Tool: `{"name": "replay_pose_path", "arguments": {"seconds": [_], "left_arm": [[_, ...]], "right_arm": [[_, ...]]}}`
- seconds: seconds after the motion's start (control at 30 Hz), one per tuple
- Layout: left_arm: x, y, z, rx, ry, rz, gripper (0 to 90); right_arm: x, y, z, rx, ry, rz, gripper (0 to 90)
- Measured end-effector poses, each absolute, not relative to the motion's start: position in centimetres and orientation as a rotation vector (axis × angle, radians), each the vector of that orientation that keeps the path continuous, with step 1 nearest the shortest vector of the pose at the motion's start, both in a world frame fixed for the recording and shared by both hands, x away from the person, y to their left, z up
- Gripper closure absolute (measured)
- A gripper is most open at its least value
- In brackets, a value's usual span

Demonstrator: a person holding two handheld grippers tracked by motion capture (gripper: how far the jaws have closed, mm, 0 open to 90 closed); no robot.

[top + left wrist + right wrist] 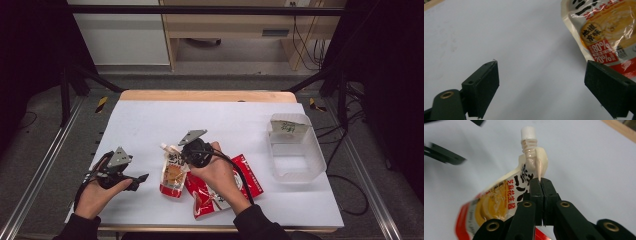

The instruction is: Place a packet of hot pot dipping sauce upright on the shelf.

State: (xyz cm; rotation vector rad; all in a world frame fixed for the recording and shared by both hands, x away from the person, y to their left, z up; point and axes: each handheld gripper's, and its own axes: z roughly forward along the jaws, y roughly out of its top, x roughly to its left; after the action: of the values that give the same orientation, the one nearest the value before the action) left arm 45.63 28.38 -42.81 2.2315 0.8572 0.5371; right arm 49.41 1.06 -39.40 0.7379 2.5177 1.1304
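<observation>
My right gripper (541, 182) has its jaws pressed tight together on the upper edge of a spouted sauce pouch (499, 200), just below the ribbed neck and the white screw cap (527, 132). In the right gripper view the pouch hangs down and to the left from that pinch, its cream top giving way to a yellow picture and a red base. Black brush characters run down its face, with a column of red characters beside them; I cannot read them surely.

From the high view the pouch (173, 174) sits near the front middle of the white table cover (225, 120), spout end toward the far side, with my right hand (220, 172) over its right edge. Just to its right a red snack bag (212, 195) with white lettering lies flat, partly under my forearm.

My left gripper (541, 82) stands wide open with nothing between the pads, above bare cover to the left of the pouch. In its view the pouch's lower corner shows a gold round seal with dark characters and a red block reading "80%" and "20%".

A clear plastic tub (295, 147) with a handwritten paper label (288, 127), too small to read, stands well apart at the right.
</observation>
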Motion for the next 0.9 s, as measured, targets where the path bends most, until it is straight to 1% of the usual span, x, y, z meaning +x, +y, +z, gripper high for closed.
{"name": "replay_pose_path", "arguments": {"seconds": [0.2, 0.23, 0.27, 0.43, 0.47, 0.6, 0.9], "left_arm": [[45.6, 29.1, -41.9, 2.222, 0.861, 0.552, 12.6], [45.6, 29.1, -41.9, 2.222, 0.861, 0.552, 12.7], [45.5, 29.3, -41.5, 2.225, 0.861, 0.556, 12.6], [45.4, 29.6, -40.5, 2.228, 0.853, 0.563, 12.6], [45.4, 29.7, -40.0, 2.234, 0.845, 0.564, 12.6], [45.5, 29.4, -39.1, 2.242, 0.826, 0.533, 12.7], [45.9, 27.7, -37.6, 2.274, 0.758, 0.505, 12.6]], "right_arm": [[47.9, 2.2, -36.6, 0.616, 2.527, 1.184, 89.7], [47.9, 2.2, -36.6, 0.616, 2.527, 1.184, 89.7], [47.4, 2.4, -35.6, 0.575, 2.522, 1.198, 89.8], [47.2, 2.4, -34.2, 0.540, 2.505, 1.210, 89.8], [47.4, 2.1, -33.4, 0.528, 2.492, 1.205, 89.8], [47.9, 0.7, -32.3, 0.532, 2.494, 1.231, 89.8], [47.6, -1.9, -31.7, 0.501, 2.503, 1.179, 89.8]]}}
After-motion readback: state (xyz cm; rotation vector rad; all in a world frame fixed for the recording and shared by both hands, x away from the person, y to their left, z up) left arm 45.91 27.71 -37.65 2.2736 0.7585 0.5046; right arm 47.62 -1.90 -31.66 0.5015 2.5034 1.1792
